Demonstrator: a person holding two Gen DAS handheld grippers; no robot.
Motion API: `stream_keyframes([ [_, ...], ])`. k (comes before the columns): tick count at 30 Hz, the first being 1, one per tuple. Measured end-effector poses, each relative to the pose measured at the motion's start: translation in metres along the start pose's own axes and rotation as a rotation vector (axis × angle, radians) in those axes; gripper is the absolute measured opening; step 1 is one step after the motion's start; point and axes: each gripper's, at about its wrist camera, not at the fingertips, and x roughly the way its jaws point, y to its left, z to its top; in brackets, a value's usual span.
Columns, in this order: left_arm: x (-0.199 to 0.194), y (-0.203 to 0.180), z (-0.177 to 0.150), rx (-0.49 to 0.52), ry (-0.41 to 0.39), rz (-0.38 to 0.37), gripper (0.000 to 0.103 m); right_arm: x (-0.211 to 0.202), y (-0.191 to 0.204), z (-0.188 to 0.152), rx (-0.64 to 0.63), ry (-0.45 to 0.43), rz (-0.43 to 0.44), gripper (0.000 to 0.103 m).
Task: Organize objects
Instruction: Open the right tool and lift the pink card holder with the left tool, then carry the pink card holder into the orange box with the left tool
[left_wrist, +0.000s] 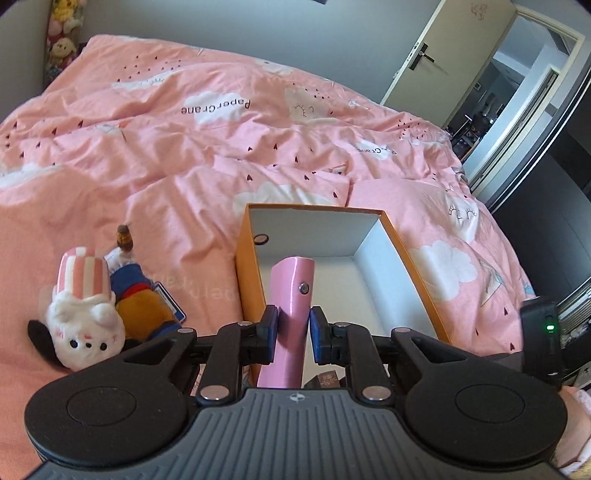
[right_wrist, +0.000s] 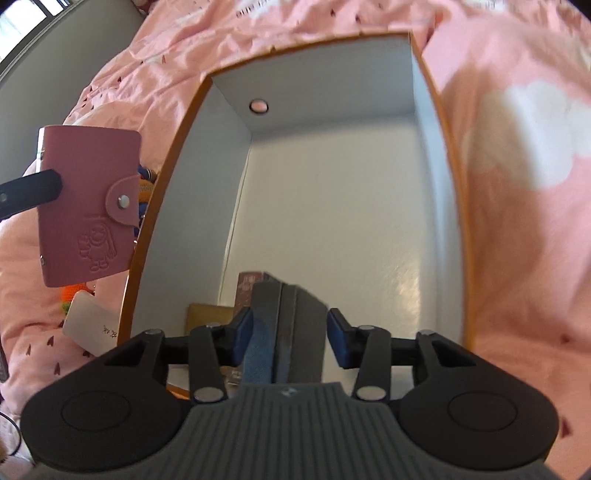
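Observation:
An orange cardboard box (left_wrist: 248, 258) with a white inside lies open on the pink bed; it fills the right wrist view (right_wrist: 162, 206). My left gripper (left_wrist: 293, 325) is shut on a pink card holder (left_wrist: 291, 295) with a snap flap and holds it over the box's near left rim; the holder also shows in the right wrist view (right_wrist: 81, 206). My right gripper (right_wrist: 290, 339) hangs over the box's near end, around a grey-and-blue wallet (right_wrist: 284, 332). Its left pad touches the wallet; a gap shows at the right pad.
A white plush rabbit with a striped hat (left_wrist: 83, 314), a blue-and-orange plush (left_wrist: 136, 295) and a small figure lie left of the box. Brown items (right_wrist: 210, 314) lie in the box's near end. A white card (right_wrist: 92, 325) lies outside the box. An open door (left_wrist: 443, 55) stands at the far right.

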Motion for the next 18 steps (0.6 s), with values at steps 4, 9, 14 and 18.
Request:
stream_keyframes([
  [4,-0.01,-0.011,0.003,0.045,-0.067,0.049,0.019,-0.016,-0.006,0.001,-0.023,-0.05,-0.031,0.048],
  [9,-0.008,-0.016,0.013,0.008,-0.033,-0.057,0.019,-0.032,-0.009,0.0,-0.075,-0.126,-0.077,0.048],
  [14,0.026,-0.037,0.005,0.039,0.049,-0.094,0.019,-0.033,-0.004,0.002,-0.115,-0.174,-0.074,0.045],
  [18,0.061,-0.045,0.002,0.082,0.092,-0.03,0.019,-0.027,0.003,0.005,-0.145,-0.197,-0.077,0.043],
])
